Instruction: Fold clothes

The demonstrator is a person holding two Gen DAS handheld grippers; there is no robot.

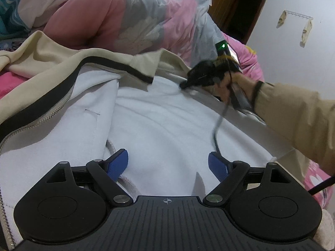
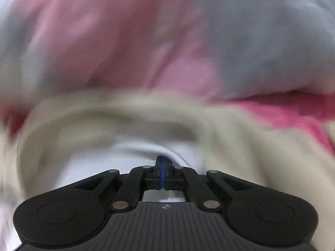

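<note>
a beige jacket (image 1: 52, 67) lies spread open on a bed, with its white inside (image 1: 163, 121) facing up. a black strip (image 1: 117, 64) and a zipper (image 1: 52, 113) run along its open edge. a white cord (image 1: 127, 181) peeks out near the bottom of the white part.

the left claw (image 1: 168, 164) is low over the white inside. its two blue fingers (image 1: 118, 164) are spread wide apart and nothing is between them.

the right claw (image 1: 185, 84) is at the far edge of the jacket, by the collar. a hand (image 1: 228, 85) in a beige sleeve (image 1: 297, 117) holds it, and a black cable (image 1: 218, 123) hangs down from it. in its own blurry view the right claw's fingers (image 2: 162, 167) are pressed together. a white fold of the jacket sits right at their tips, but the blur hides whether they pinch it.

behind the jacket is a big puffy blanket (image 1: 129, 21) in pink and gray with flower shapes. a bright pink sheet (image 1: 10, 83) covers the bed under the jacket. the wall (image 1: 297, 48) is white. a wooden door frame (image 1: 236, 6) stands at the back with a dark gap in it. a small hook rack (image 1: 297, 14) on the wall holds two pale things.
</note>
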